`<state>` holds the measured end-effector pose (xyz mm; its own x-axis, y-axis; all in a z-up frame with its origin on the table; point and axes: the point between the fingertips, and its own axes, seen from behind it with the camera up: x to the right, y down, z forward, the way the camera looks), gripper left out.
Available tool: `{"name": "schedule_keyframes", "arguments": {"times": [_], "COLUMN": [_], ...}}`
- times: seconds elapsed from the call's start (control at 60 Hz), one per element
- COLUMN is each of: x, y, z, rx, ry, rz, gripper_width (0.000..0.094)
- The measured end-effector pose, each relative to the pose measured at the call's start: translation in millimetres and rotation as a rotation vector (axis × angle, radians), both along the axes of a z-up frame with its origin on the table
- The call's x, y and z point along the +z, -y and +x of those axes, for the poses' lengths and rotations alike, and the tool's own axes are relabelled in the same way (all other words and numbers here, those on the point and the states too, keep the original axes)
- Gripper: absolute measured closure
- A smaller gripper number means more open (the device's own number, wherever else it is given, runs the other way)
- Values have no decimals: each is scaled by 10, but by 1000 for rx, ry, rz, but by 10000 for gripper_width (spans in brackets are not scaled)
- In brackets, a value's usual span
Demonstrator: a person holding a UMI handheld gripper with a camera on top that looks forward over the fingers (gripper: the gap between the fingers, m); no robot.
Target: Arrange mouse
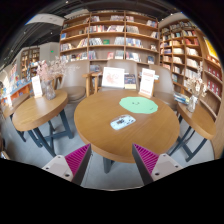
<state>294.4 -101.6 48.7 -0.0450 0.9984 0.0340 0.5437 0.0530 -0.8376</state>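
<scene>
On the left we see a small round table point(38, 108) with a vase of flowers point(47, 75) on it. Next comes our left pink pad point(76, 157), low and close to us. The jaws point(112, 160) are wide open and hold nothing; we see only bare floor between the two fingers. Beyond them stands a big round wooden table point(100, 135). A small white thing point(123, 122), which may be the mouse, lies on it, a little ahead of the fingers. Farther back on this table lies a green round mat point(138, 103). Then comes our right pink pad point(146, 155). Tall shelves point(110, 40) full of books stand behind it all.
</scene>
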Motion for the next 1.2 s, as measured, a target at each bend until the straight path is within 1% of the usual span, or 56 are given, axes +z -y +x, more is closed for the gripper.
{"name": "schedule_keyframes", "arguments": {"times": [0.017, 0.083, 0.517, 0.95, 1.2], "x": [60, -90, -596, -617, -634], "y": [18, -67, -186, -140, -187], "z": [41, -114, -762, -1514, -1898], "rx": [-4, -17, -78, -119, -115], "ry": [5, 5, 71, 112, 128], "rz": [1, 12, 54, -6, -30], "gripper_width": [93, 95, 89, 83, 80]}}
